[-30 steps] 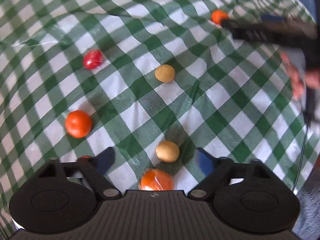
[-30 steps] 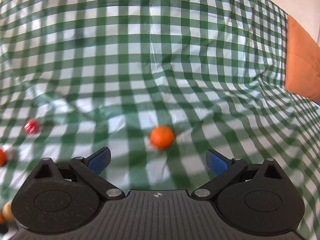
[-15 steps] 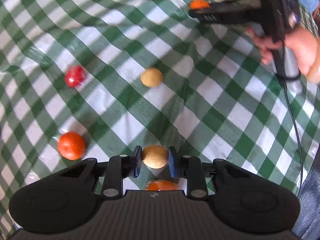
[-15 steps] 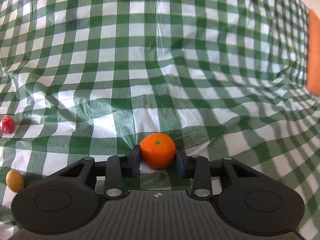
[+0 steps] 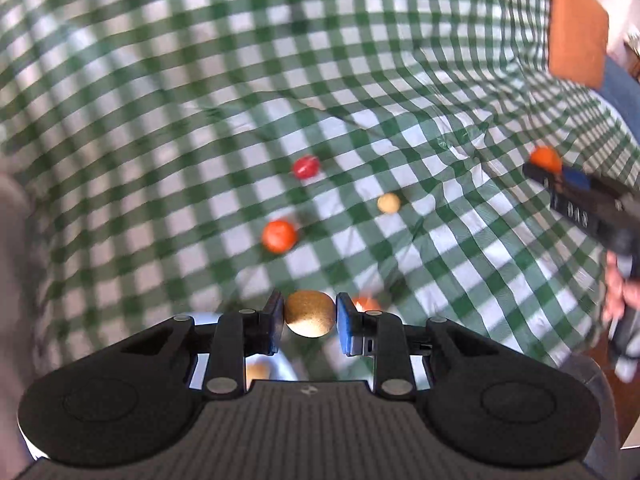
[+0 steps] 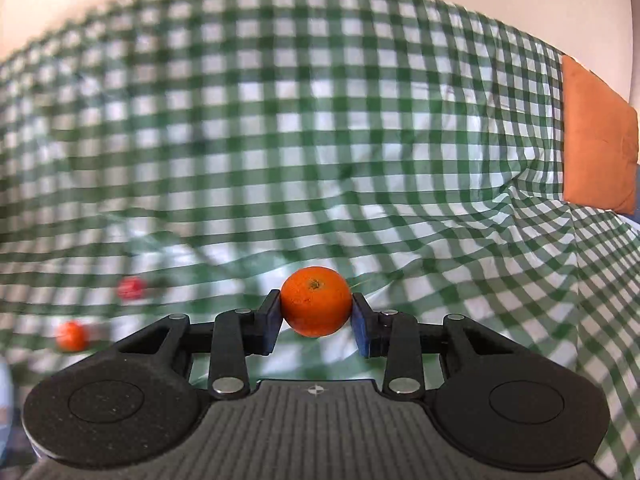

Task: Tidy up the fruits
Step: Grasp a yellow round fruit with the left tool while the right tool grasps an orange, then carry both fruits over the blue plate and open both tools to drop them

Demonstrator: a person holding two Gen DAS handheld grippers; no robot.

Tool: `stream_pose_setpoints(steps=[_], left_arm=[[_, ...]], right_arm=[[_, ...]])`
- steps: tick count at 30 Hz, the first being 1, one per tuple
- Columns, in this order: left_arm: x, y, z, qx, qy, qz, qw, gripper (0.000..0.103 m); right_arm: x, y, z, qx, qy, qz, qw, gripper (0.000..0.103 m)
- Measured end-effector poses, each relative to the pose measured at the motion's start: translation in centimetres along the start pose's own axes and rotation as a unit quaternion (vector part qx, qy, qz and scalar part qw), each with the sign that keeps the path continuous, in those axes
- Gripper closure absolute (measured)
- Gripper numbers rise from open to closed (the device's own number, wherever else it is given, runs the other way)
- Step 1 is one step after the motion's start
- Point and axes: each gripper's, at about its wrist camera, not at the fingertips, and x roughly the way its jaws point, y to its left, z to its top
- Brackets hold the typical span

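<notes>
Two tan fruits (image 5: pixel 308 313) (image 5: pixel 388 203), three oranges (image 6: pixel 316 301) (image 5: pixel 279 236) (image 5: pixel 366 303), one red fruit (image 5: pixel 306 166).

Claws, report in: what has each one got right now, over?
Left claw shut on tan round fruit. Right claw shut on orange. Loose on the checked cloth: red fruit, two more oranges, another tan fruit. Nothing blocking.

Green-checked tablecloth (image 5: pixel 400 80), red fruit (image 5: pixel 306 167), orange (image 5: pixel 279 236), tan fruit (image 5: pixel 389 203)

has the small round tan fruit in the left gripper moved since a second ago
Yes. The small round tan fruit is lifted off the green checked tablecloth, clamped in the left gripper.
</notes>
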Motion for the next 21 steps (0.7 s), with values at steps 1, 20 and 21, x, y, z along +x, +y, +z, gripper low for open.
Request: stream_pose_setpoints(steps=[1, 20, 21], left_arm=[[-1.4, 0.6, -1.0, -0.007, -0.001, 0.002, 1.0000, 0.073], [-15.3, 7.5, -21.3, -0.129, 0.002, 0.045, 0.9906, 0.073], [-15.6, 7.7, -21.8, -0.131, -0.001, 0.047, 0.9902, 0.073]], right_arm=[[-1.7, 0.8, -0.3, -0.001, 0.001, 0.011, 1.000, 0.065], [-23.5, 20.7, -7.8, -0.121, 0.060, 0.220, 0.966, 0.065], [-23.9, 21.2, -8.1, -0.128, 0.065, 0.219, 0.965, 0.065]])
